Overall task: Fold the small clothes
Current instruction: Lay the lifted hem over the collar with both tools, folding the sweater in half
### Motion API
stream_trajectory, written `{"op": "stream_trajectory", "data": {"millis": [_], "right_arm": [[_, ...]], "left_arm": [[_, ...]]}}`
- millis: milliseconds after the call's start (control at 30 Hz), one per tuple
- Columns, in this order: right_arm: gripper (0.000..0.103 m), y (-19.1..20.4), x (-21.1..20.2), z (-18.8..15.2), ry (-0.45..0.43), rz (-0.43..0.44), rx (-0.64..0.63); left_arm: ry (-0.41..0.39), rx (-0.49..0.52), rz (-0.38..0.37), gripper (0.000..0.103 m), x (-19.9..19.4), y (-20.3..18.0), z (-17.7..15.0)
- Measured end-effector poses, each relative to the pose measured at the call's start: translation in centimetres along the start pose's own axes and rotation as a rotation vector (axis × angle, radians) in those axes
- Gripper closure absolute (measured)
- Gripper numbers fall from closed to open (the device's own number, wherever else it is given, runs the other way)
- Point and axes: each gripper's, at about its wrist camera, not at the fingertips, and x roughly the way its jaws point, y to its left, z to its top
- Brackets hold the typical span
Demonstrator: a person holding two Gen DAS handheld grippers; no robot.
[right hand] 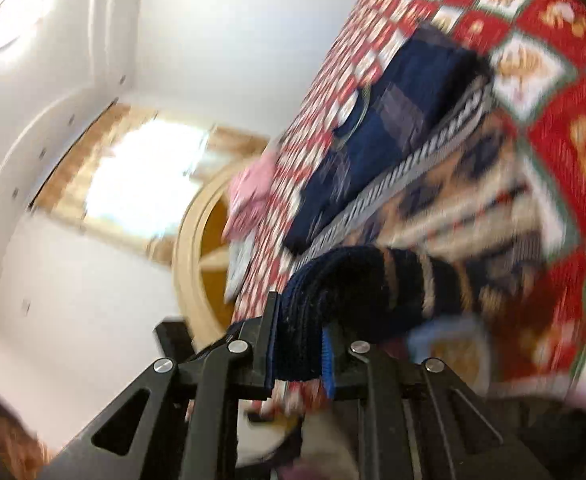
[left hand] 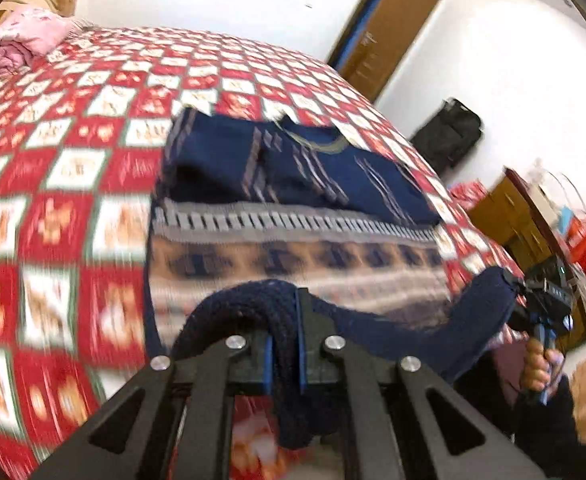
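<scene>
The patterned navy sweater (left hand: 293,216), sleeves folded in, is spread on the bed (left hand: 73,140), its ribbed hem clamped by the left gripper (left hand: 284,344) and right gripper (right hand: 299,344) fingers, apparently for folding upward.

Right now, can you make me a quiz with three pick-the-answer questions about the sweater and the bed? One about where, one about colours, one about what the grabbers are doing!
1. Where does the sweater lie?
A. on the bed
B. on the floor
C. in the suitcase

2. What colours are the squares on the bedspread?
A. green and black
B. red and white
C. blue and yellow

3. What are the two grippers doing?
A. both hang open
B. only one holds cloth
C. both pinch the sweater's navy hem

Answers:
1 A, the sweater is spread on the bedspread with its sleeves folded in.
2 B, red and white checks show all around it.
3 C, the left gripper and the right gripper each have navy knit clamped between the fingers, lifted off the bed.
</scene>
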Motion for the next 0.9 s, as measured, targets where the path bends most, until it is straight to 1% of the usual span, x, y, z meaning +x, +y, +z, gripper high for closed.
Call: {"op": "stream_trajectory", "data": {"millis": [33, 67, 100, 167, 233, 300, 333, 400, 467, 500, 533, 567, 600, 633, 667, 700, 767, 800, 833, 867, 900], "right_arm": [[0.085, -0.8, 0.8, 1.6, -0.044, -0.024, 0.032], [0.085, -1.4, 1.3, 2.4, -0.07, -0.043, 0.048], [0.085, -2.1, 2.3, 3.6, -0.102, -0.095, 0.046], [0.085, -2.6, 4.0, 4.7, -0.12, -0.189, 0.005], [0.083, -3.5, 6.0, 5.2, -0.102, -0.269, -0.021], [0.083, -4.4, 6.8, 5.4, -0.084, -0.324, -0.024], [0.082, -4.8, 7.3, 5.5, -0.073, -0.341, -0.025], [0.082, -5.2, 7.6, 5.7, -0.06, -0.333, -0.008], [0.077, -4.8, 6.7, 6.2, -0.067, -0.283, 0.015], [0.067, -4.4, 5.8, 6.3, -0.082, -0.25, 0.013], [0.051, -3.4, 4.6, 6.4, -0.12, -0.205, -0.009], [0.038, -2.5, 3.4, 6.5, -0.157, -0.186, -0.034], [0.021, -1.1, 1.9, 6.5, -0.225, -0.178, -0.083], [0.017, -0.1, 0.8, 6.3, -0.267, -0.195, -0.124], [0.017, 0.7, 0.1, 6.2, -0.288, -0.219, -0.165], [0.017, 1.8, -0.4, 6.0, -0.289, -0.265, -0.236], [0.017, 2.9, -0.9, 5.6, -0.272, -0.358, -0.322], [0.017, 3.4, -0.6, 5.2, -0.256, -0.417, -0.367], [0.017, 3.8, -0.2, 4.7, -0.216, -0.462, -0.419], [0.017, 3.9, 0.4, 4.3, -0.177, -0.485, -0.451], [0.017, 3.7, 0.8, 3.7, -0.133, -0.517, -0.49]], "left_arm": [[0.001, -0.009, 0.025, 0.092, 1.2, 0.4, 1.0], [0.004, -0.021, 0.054, 0.087, 2.2, 1.1, 1.8], [0.009, -0.035, 0.082, 0.086, 3.6, 1.7, 2.8], [0.031, -0.043, 0.137, 0.084, 6.1, 3.1, 4.3], [0.056, -0.049, 0.194, 0.076, 7.5, 4.1, 4.9], [0.081, -0.039, 0.188, 0.051, 8.0, 5.0, 5.2], [0.073, -0.035, 0.183, 0.047, 7.6, 5.5, 5.3], [0.021, -0.036, 0.183, 0.046, 6.2, 6.5, 5.4], [-0.053, -0.028, 0.168, 0.044, 4.0, 7.2, 5.2], [-0.086, -0.005, 0.15, 0.038, 3.1, 7.2, 5.0], [-0.113, 0.04, 0.139, 0.033, 2.2, 7.1, 4.6], [-0.126, 0.094, 0.146, 0.025, 1.7, 6.8, 4.2], [-0.134, 0.166, 0.168, 0.023, 1.3, 6.4, 3.6], [-0.136, 0.251, 0.201, 0.023, 1.2, 5.9, 2.9], [-0.131, 0.341, 0.237, 0.023, 1.3, 5.4, 2.1], [-0.123, 0.396, 0.257, 0.023, 1.5, 5.0, 1.6], [-0.086, 0.518, 0.286, 0.023, 2.7, 4.4, 0.8], [-0.058, 0.607, 0.301, 0.023, 3.4, 3.9, 0.3], [-0.041, 0.672, 0.314, 0.023, 3.7, 3.5, -0.1], [-0.02, 0.762, 0.334, 0.023, 4.3, 3.1, -0.7], [-0.002, 0.826, 0.345, 0.023, 4.6, 3.0, -1.1]]}}
